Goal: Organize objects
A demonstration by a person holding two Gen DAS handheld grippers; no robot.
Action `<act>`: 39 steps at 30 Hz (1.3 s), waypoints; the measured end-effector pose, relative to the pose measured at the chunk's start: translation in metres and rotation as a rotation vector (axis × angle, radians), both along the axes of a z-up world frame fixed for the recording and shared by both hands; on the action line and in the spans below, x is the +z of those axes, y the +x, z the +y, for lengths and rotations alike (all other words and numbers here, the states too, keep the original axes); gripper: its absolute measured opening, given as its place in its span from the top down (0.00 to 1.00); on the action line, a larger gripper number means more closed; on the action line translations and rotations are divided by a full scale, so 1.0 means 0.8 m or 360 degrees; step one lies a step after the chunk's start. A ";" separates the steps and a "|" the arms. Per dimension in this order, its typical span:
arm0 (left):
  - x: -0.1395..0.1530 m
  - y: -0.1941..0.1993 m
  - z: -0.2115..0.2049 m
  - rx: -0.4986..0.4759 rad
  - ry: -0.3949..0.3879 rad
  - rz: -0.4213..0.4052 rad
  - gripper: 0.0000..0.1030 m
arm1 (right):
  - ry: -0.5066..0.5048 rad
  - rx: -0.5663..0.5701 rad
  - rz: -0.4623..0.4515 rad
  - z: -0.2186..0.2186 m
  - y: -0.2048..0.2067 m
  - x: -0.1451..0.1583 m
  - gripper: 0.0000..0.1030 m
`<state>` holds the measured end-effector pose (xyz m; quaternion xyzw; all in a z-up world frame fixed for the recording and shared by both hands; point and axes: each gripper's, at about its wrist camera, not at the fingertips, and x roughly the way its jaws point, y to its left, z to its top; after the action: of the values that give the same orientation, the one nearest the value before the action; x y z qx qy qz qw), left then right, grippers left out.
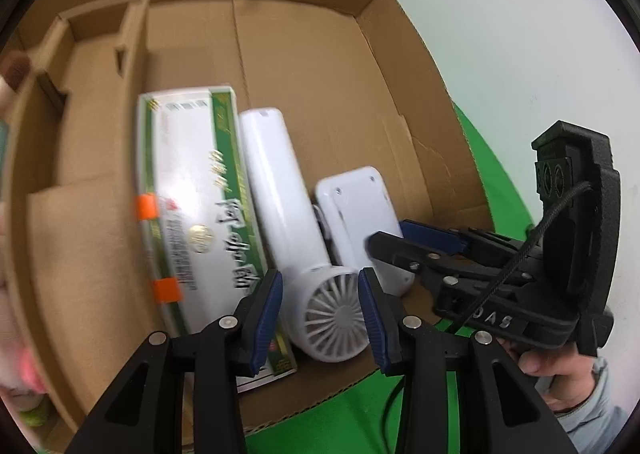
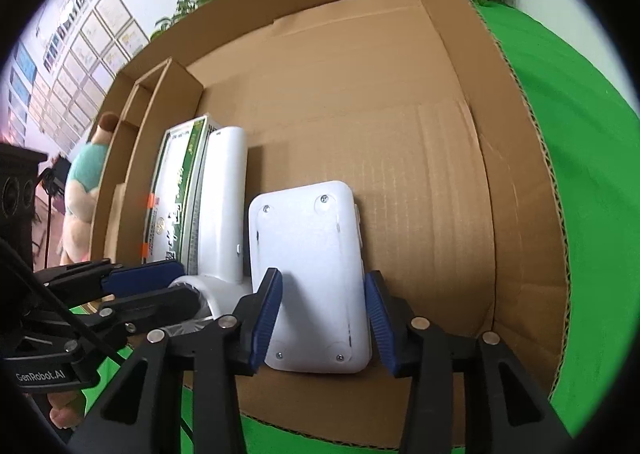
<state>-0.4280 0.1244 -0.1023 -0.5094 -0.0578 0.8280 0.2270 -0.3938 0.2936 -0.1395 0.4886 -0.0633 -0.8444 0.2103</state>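
Green desk (image 2: 580,173) under an open cardboard box (image 2: 360,133), inside it green-white carton (image 1: 188,213), white handheld fan (image 1: 280,213) and white device (image 2: 308,274) side by side, left tool (image 1: 320,310) straddling fan head, grip unclear, right tool (image 2: 324,314) straddling device, contact unclear.
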 end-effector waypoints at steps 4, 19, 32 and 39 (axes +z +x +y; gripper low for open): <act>0.028 0.027 -0.023 0.0100 -0.0041 0.0248 0.56 | 0.0006 -0.0084 0.0336 0.010 0.027 0.032 0.18; 0.010 0.147 -0.113 0.0687 -0.0388 0.0876 0.00 | 0.0091 -0.0038 0.1033 -0.066 0.133 0.030 0.00; -0.033 0.114 -0.091 0.0765 -0.0524 0.0902 0.00 | 0.0209 -0.0191 0.0878 -0.062 0.121 0.008 0.00; -0.046 0.087 -0.076 0.0736 -0.0732 0.0790 0.00 | 0.0192 -0.0198 0.0761 -0.056 0.107 -0.002 0.00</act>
<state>-0.3581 0.0636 -0.1390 -0.3051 0.0723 0.9464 -0.0780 -0.3080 0.2488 -0.1409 0.2818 0.0088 -0.9496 0.1372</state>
